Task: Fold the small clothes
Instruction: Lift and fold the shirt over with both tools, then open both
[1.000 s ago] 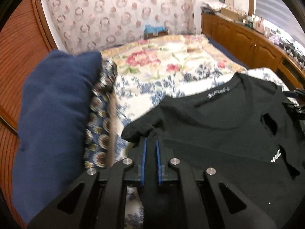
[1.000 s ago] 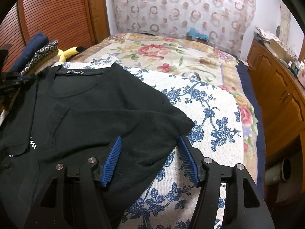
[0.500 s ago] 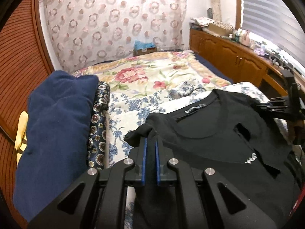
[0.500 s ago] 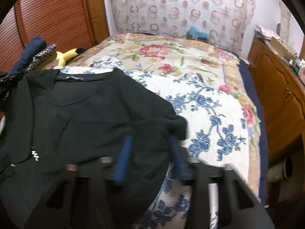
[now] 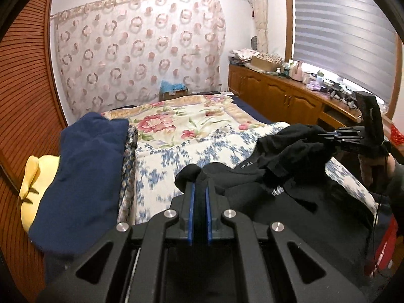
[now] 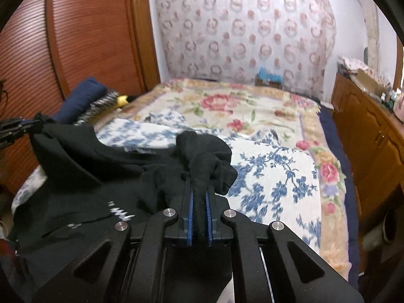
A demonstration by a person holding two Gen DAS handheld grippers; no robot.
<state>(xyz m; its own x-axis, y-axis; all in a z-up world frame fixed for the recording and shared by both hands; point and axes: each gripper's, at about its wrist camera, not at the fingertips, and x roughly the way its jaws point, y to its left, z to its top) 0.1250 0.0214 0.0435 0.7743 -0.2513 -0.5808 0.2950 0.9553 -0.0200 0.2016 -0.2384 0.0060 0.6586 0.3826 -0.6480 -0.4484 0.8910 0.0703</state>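
Both claws are clamped on the black T-shirt (image 5: 252, 192): the left gripper (image 5: 199, 189) pinches one sleeve end and the right gripper (image 6: 199, 189) the other, so the top edge hangs between them above the near end of the bed (image 6: 265, 176), its lower part trailing near. A second ago the shirt lay flat and the right jaws stood wide around the sleeve; they have since closed on it and both hands have risen. This looks like the lift for the first fold, so next the held edge should probably be carried over the body and laid down evenly.
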